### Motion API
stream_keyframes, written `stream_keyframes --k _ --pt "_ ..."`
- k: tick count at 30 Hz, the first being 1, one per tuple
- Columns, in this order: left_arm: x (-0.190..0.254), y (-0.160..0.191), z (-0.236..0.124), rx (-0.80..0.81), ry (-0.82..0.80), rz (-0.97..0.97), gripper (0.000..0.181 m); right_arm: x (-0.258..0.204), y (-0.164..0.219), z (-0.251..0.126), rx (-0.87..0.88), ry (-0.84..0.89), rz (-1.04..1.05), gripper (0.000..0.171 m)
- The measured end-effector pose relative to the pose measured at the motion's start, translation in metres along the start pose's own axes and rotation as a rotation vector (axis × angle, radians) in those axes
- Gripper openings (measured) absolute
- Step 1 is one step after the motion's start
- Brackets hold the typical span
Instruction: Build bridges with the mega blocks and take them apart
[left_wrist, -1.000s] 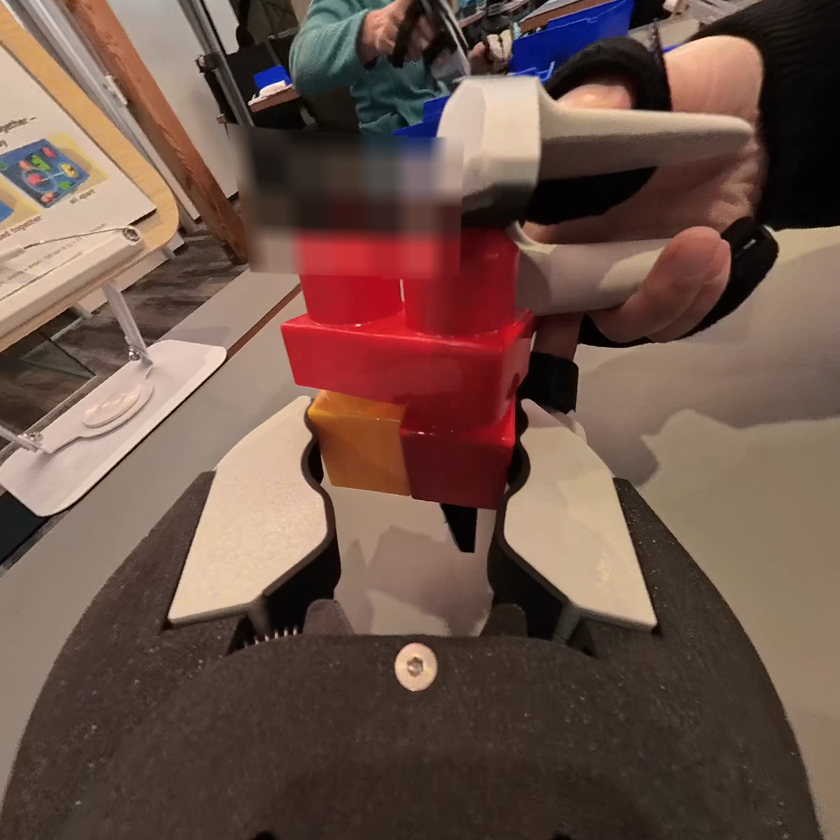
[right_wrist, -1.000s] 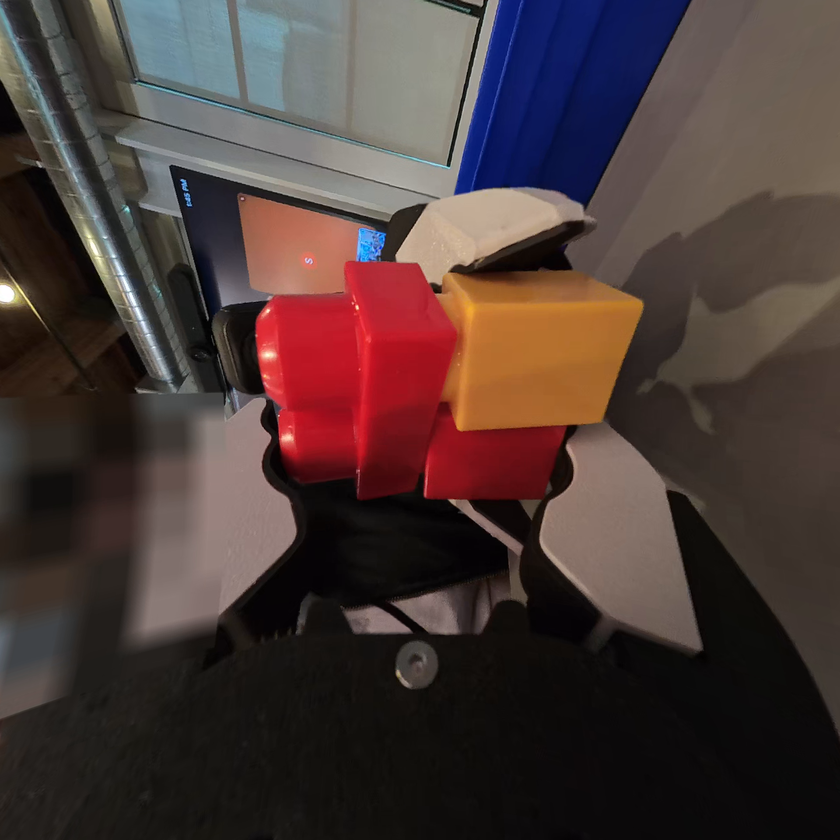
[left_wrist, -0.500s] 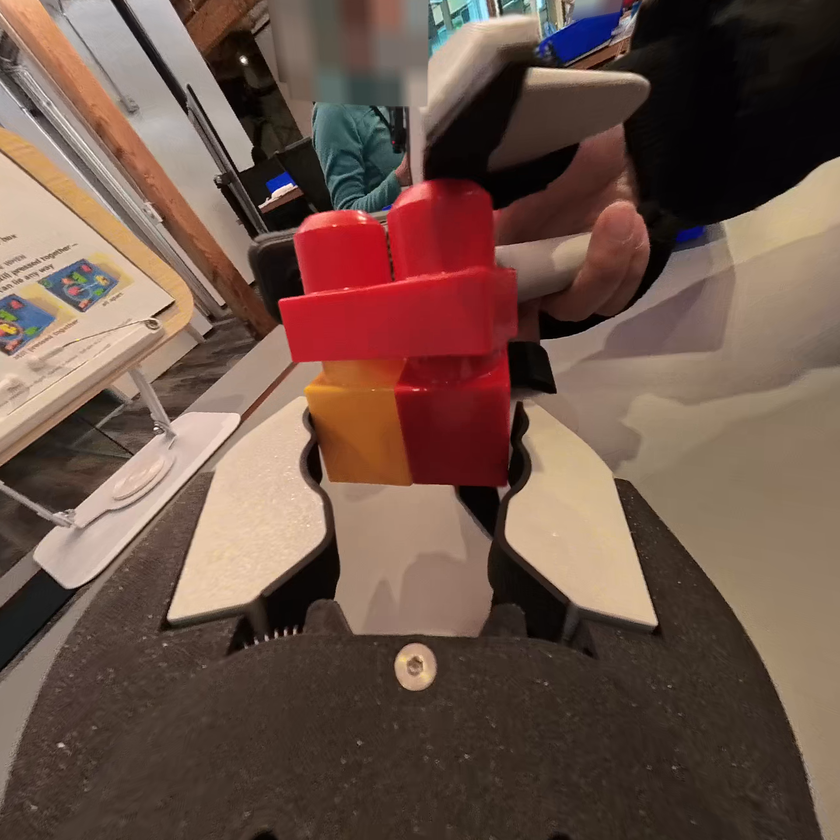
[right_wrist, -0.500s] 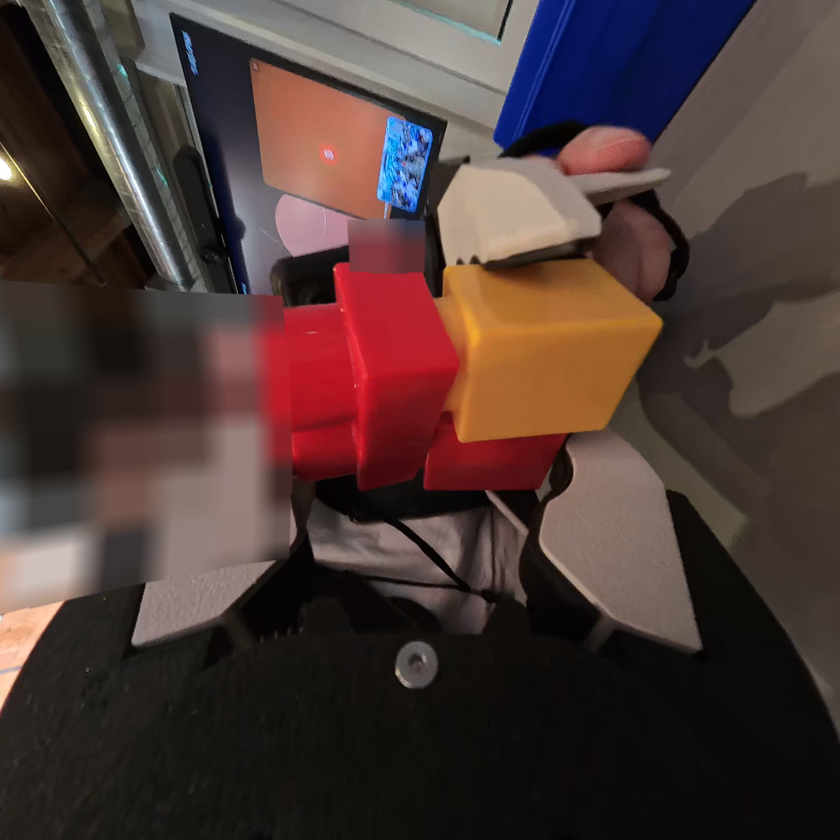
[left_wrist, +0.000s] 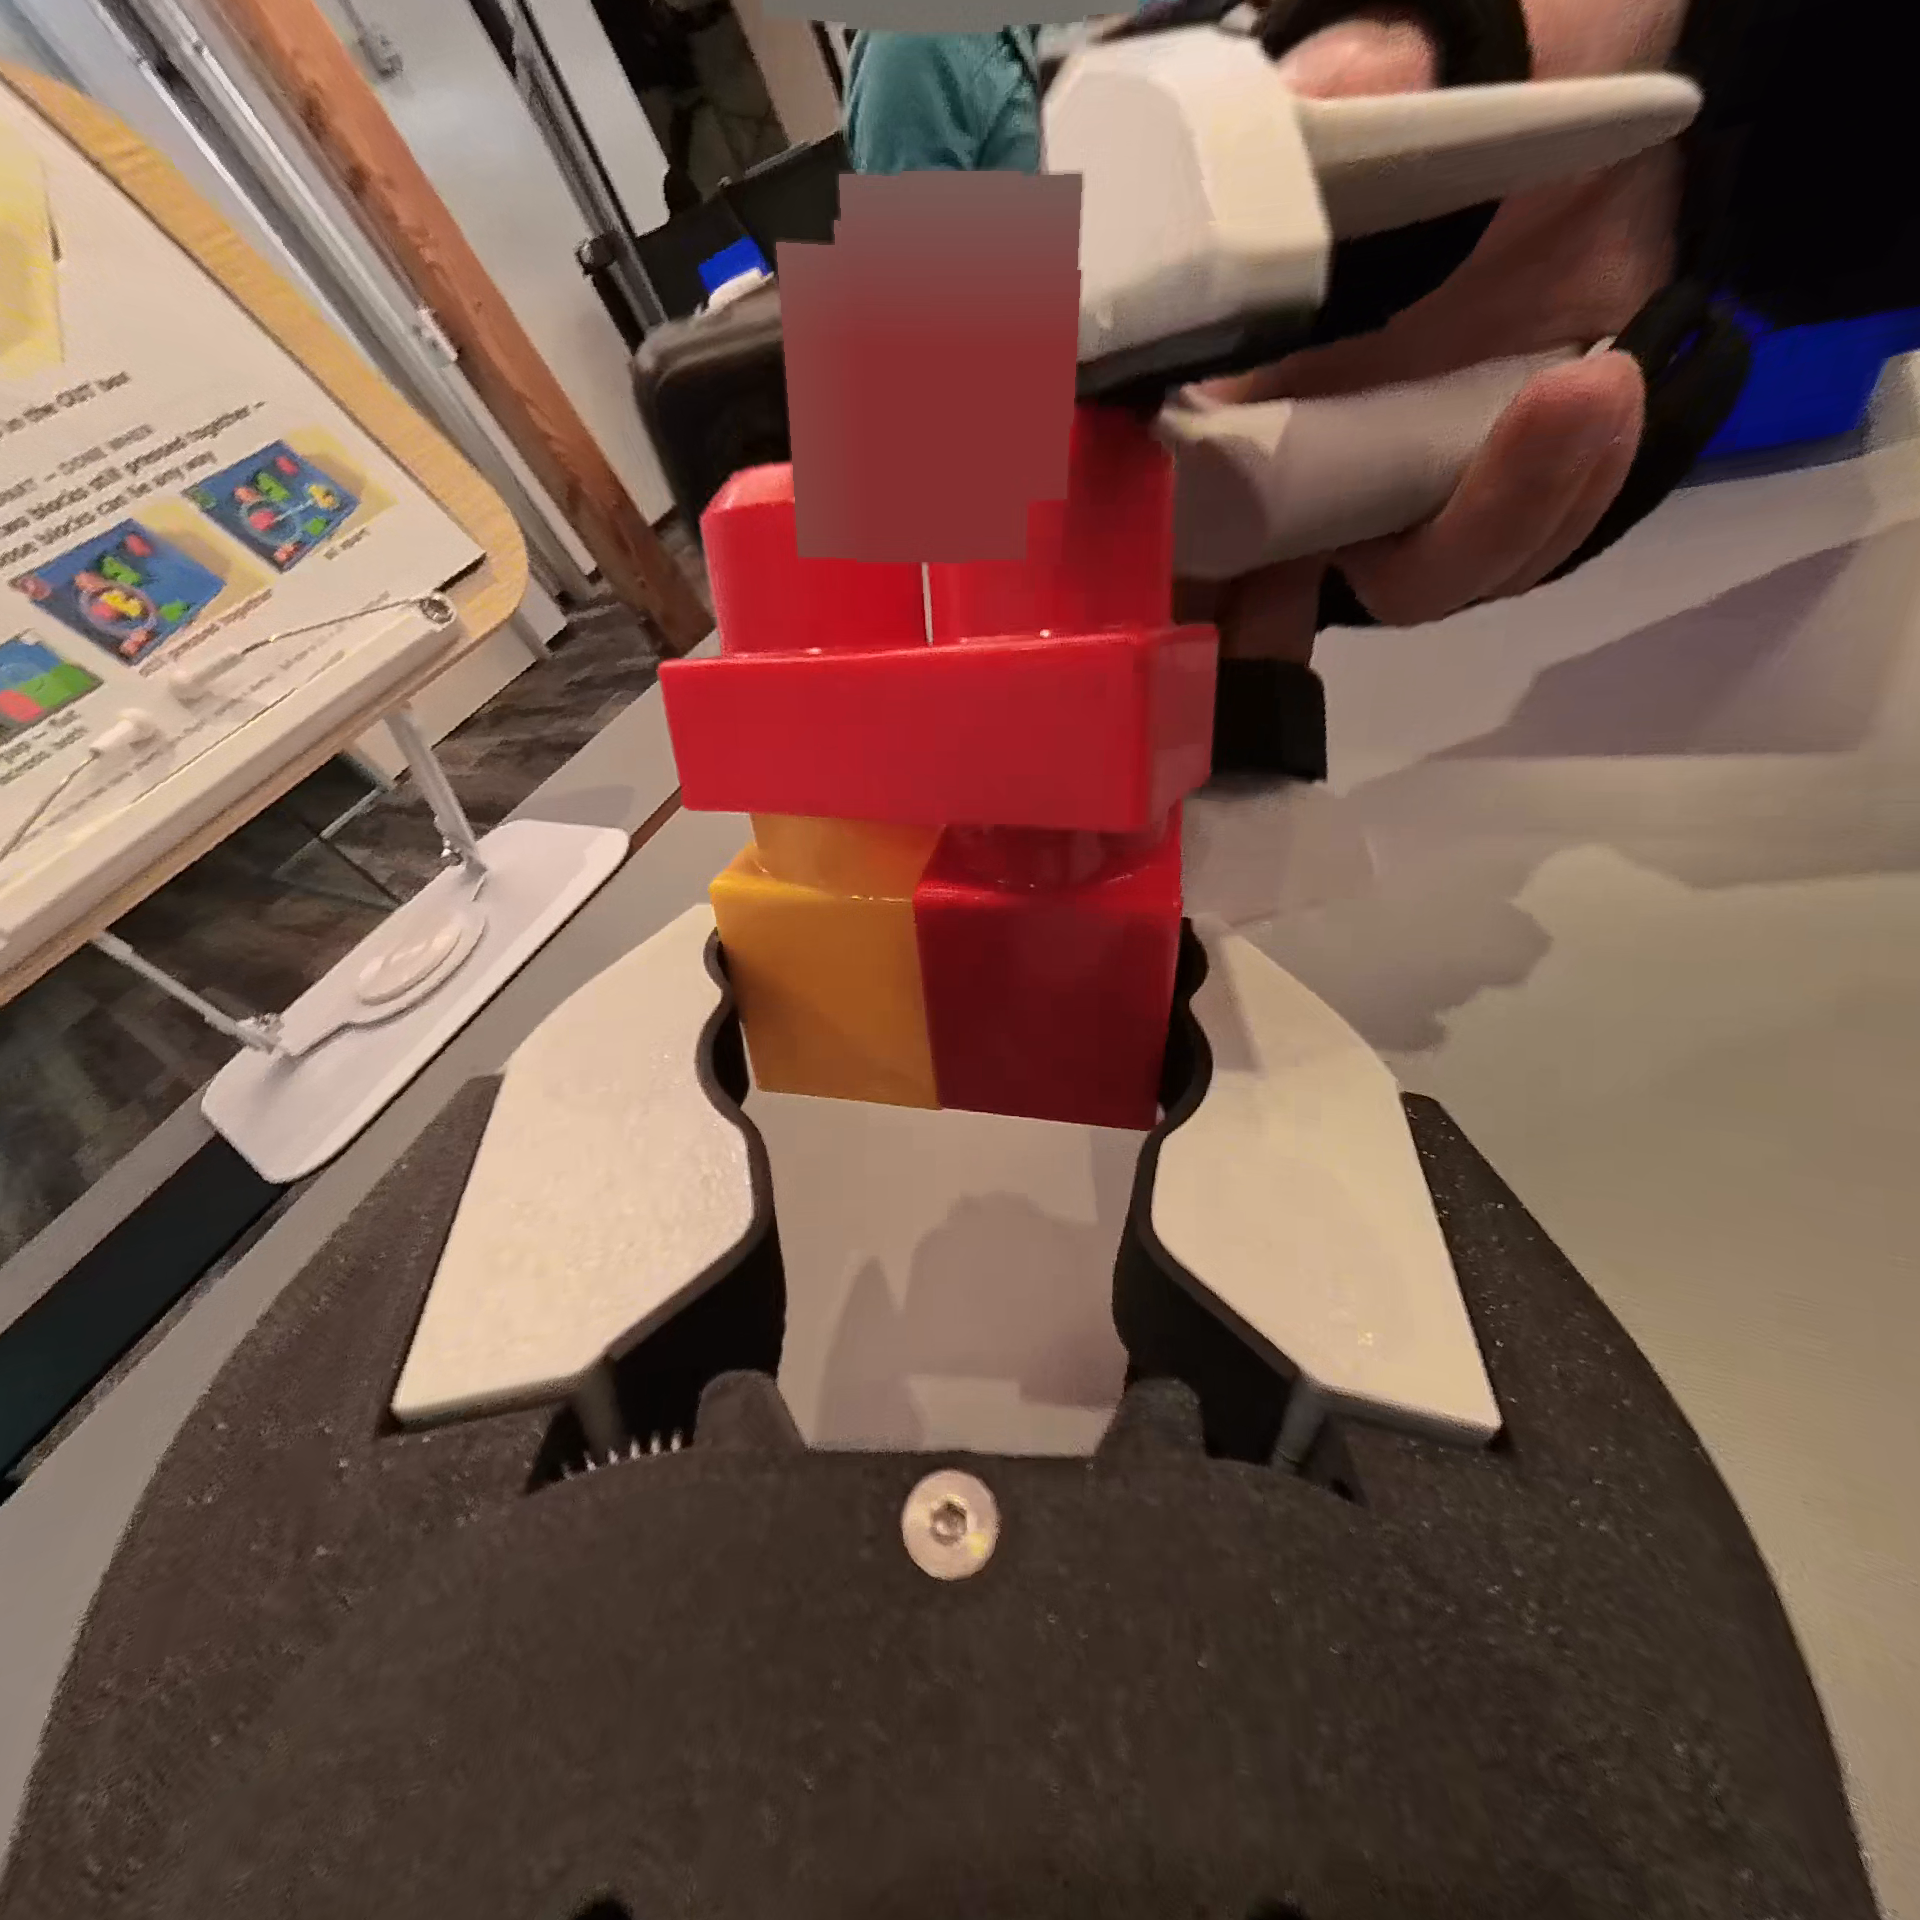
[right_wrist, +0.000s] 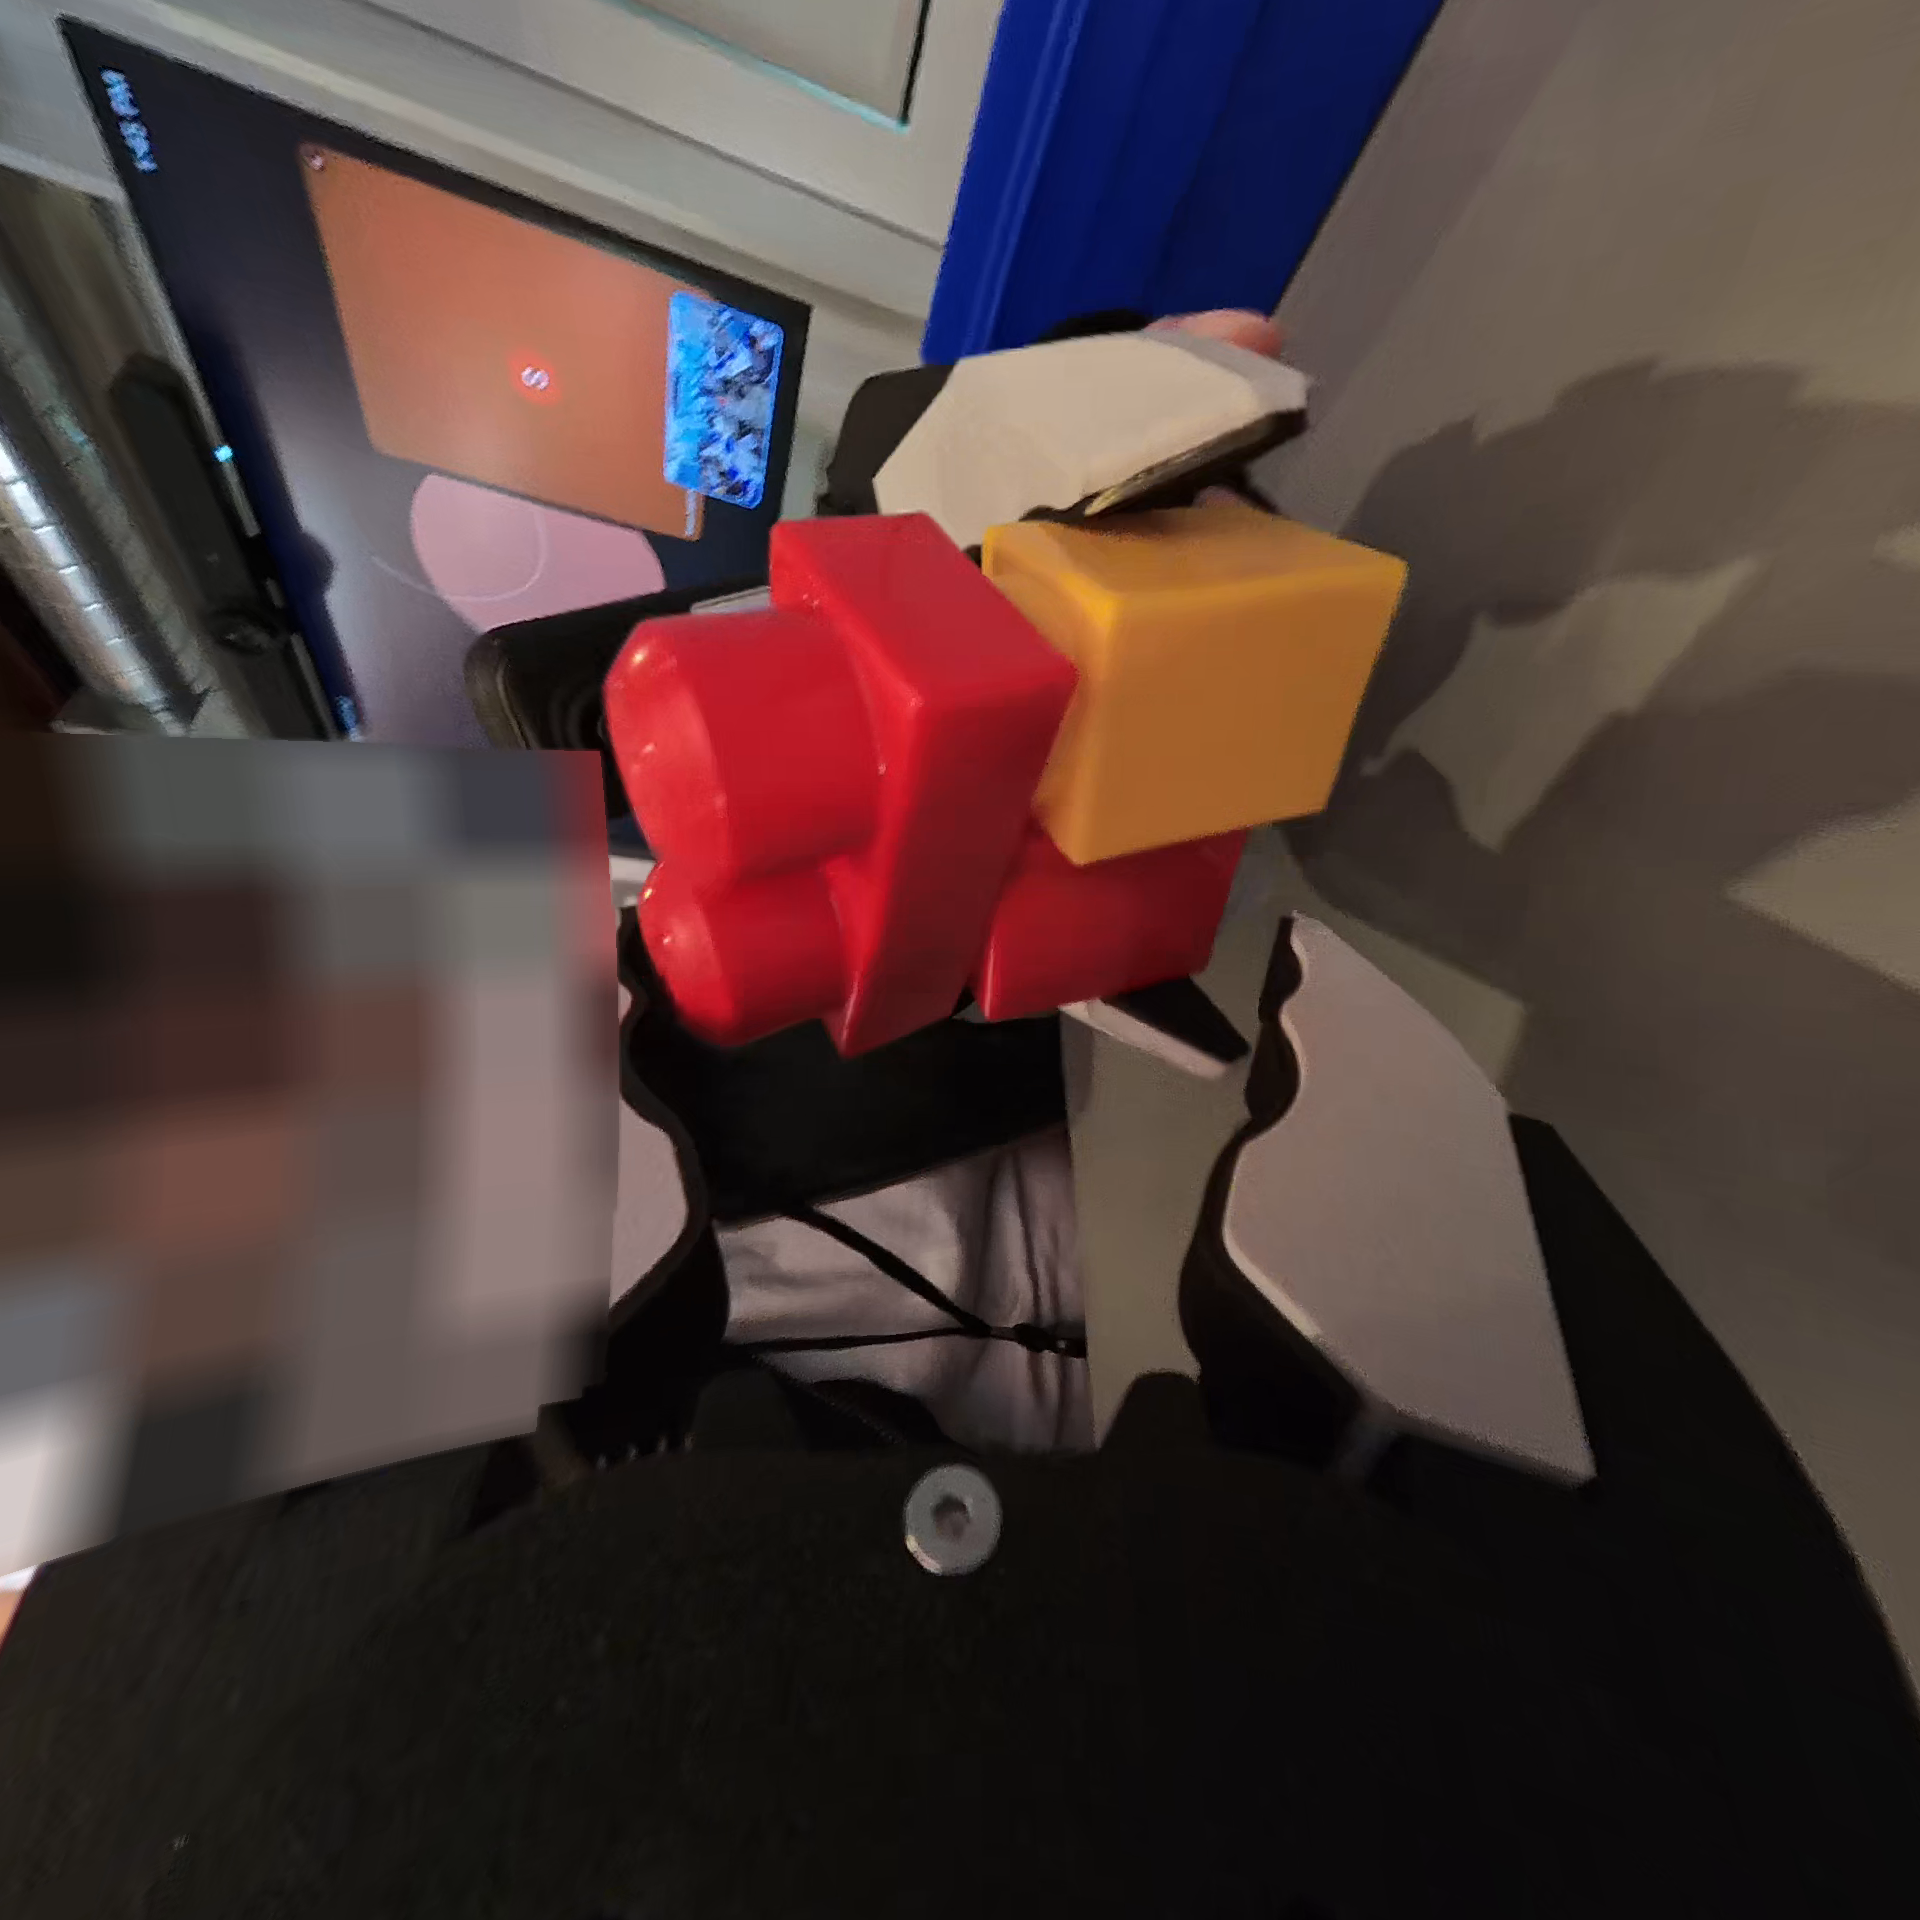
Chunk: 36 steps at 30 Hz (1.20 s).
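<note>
Bridge piece: a wide red block (left_wrist: 935, 727) with two studs, seated across a yellow block (left_wrist: 821, 997) and a small dark-red block (left_wrist: 1049, 1008), all held up in the air above the grey table (left_wrist: 1610, 1143)
Joint: in the left wrist view the wide red block sits tilted, with a gap showing the studs beneath, so it looks partly pried off
Left gripper (left_wrist: 951, 1023): clenched on the two lower blocks, one jaw against each outer side
Right gripper (right_wrist: 935, 997): its jaws flank the studs of the wide red block; contact is half hidden by the mosaic patch, so I cannot tell whether it grips
Handling: likely light, rigid hollow plastic, glossy and a bit slippery; press-fit, releasing with a snap
Where to hold: flat side walls, not the rounded studs; rock the top block rather than pulling straight
Surroundings: an instruction board on a stand (left_wrist: 208, 540) to the left
</note>
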<state>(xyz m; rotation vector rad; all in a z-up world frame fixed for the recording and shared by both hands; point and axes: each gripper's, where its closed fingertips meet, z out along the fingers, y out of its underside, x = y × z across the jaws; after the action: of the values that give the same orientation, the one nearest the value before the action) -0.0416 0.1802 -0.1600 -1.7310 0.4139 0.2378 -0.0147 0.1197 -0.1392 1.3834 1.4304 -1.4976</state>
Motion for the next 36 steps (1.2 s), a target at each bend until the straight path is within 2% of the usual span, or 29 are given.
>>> stream_keyframes --k 1,5,7,11,13,17,22,25,26,28,29,36 --pt "-0.001 0.004 0.001 -0.018 -0.002 -0.009 0.079 0.003 -0.004 -0.005 0.023 0.038 -0.011 0.111" --pt "0.002 0.011 0.005 -0.037 0.037 -0.05 0.079 0.017 -0.016 -0.027 0.063 0.269 -0.134 0.093" --pt "0.008 0.009 0.005 -0.015 0.083 -0.076 0.079 0.013 -0.021 -0.036 0.062 0.342 -0.253 0.076" --pt "0.009 0.006 0.004 0.013 0.117 -0.136 0.079 0.001 -0.023 -0.048 0.03 0.428 -0.457 0.079" --pt "-0.002 0.008 0.004 0.003 0.041 -0.116 0.079 0.008 -0.027 -0.06 0.061 0.526 -0.412 0.078" --pt "-0.021 0.013 0.002 -0.04 -0.122 -0.045 0.079 -0.006 -0.042 -0.056 0.191 0.442 -0.226 0.067" --pt "-0.026 0.019 0.004 -0.082 -0.175 -0.031 0.079 0.008 -0.053 -0.042 0.127 0.668 -0.219 0.089" --pt "-0.031 0.018 0.002 -0.08 -0.204 -0.034 0.079 0.019 -0.058 -0.042 0.086 0.822 -0.224 0.079" --pt "-0.032 0.018 0.001 -0.076 -0.204 -0.038 0.079 0.022 -0.059 -0.043 0.072 0.867 -0.236 0.068" --pt "-0.033 0.019 0.001 -0.086 -0.208 -0.043 0.079 0.017 -0.06 -0.035 0.061 0.832 -0.242 0.044" --pt "-0.032 0.018 0.002 -0.079 -0.202 -0.047 0.079 0.014 -0.061 -0.032 0.066 0.814 -0.242 0.04" --pt "-0.028 0.018 0.002 -0.083 -0.184 -0.051 0.079 0.015 -0.058 -0.034 0.036 0.824 -0.226 0.038"
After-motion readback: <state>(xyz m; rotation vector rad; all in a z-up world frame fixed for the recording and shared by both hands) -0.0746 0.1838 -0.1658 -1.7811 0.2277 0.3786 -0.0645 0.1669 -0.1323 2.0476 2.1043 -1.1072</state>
